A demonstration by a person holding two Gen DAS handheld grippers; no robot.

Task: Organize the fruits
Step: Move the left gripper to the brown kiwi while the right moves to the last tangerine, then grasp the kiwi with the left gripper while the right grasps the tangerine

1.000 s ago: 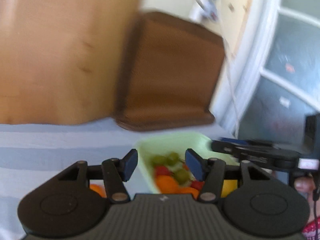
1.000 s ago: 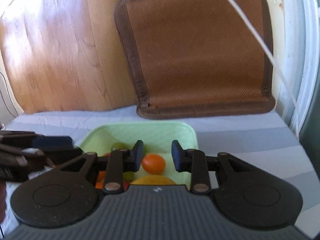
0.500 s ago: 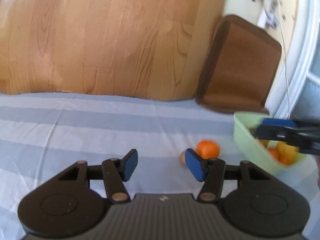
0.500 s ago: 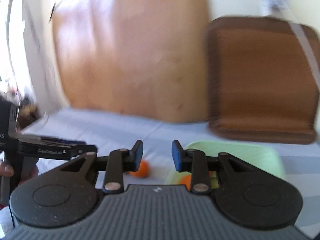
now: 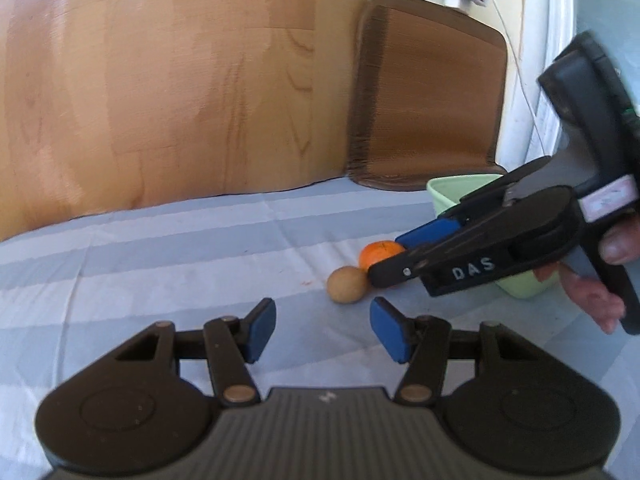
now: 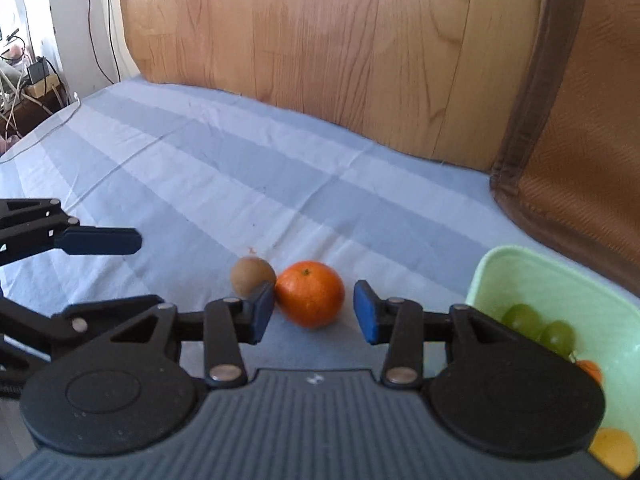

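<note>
- The right gripper (image 6: 314, 312) was low over the striped blue sheet (image 6: 224, 168), its jaws spread wide with the orange (image 6: 310, 294) sitting between the blue pads, neither pad pressing on it
- In the right wrist view the left pad stood just beside the orange, while a clear gap showed between the fruit and the right pad
- A brown kiwi (image 6: 252, 276) lay on the sheet touching the orange's left side, partly behind the right gripper's left fingertip
- The pale green tub (image 6: 516, 268) stood just to the right of the orange; green grapes (image 6: 538, 326), a piece of orange fruit and something yellow showed inside it
- The left gripper (image 5: 322, 330) hung over the sheet with its jaws released and nothing between them, the kiwi (image 5: 347, 284) a little ahead of its right pad
- From the left wrist view the right gripper (image 5: 404, 258) reached in from the right, its tips at the orange (image 5: 379, 254), and it hid much of the tub (image 5: 452, 192)
- A wooden headboard (image 6: 320, 48) and a brown cushion (image 5: 428, 112) stood behind the sheet
</note>
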